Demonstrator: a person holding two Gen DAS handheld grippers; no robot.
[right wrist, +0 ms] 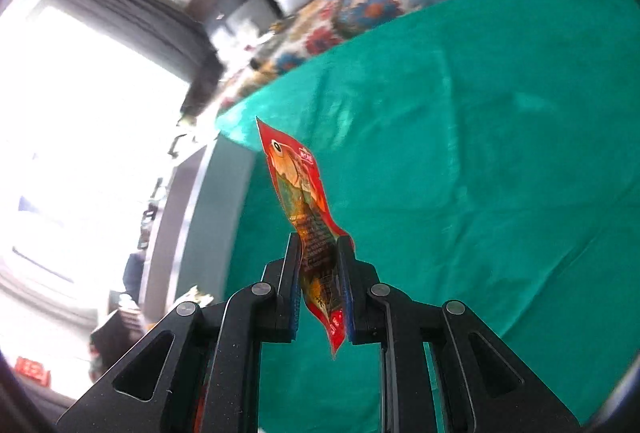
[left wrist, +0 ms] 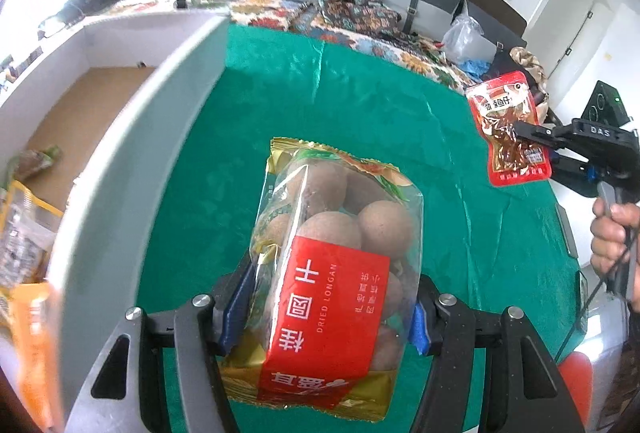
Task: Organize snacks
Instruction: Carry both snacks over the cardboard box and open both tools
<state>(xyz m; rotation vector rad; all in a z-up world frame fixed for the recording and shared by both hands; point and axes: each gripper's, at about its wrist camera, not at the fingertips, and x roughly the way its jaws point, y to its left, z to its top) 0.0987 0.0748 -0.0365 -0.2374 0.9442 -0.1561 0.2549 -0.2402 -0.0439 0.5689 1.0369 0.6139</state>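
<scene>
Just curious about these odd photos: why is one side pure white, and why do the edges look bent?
Right wrist view: the window is overexposed, washing out the left side, and the background is blurred. Left wrist view: the fisheye lens curves the grey box wall, while the longan bag stays sharp.

i count two hand-held grippers: the left hand-held gripper (left wrist: 324, 317) and the right hand-held gripper (right wrist: 320, 273). i see two snack packs off the surface: one clear bag of dried longan (left wrist: 332, 273) and one flat red fish snack packet (left wrist: 510, 129). there is one green cloth (left wrist: 380, 105) over the surface, and one white open box (left wrist: 120, 121) at its left. inside the box i make out at least three more packs (left wrist: 28, 233), too blurred to count surely. i see one hand (left wrist: 612, 241).
</scene>
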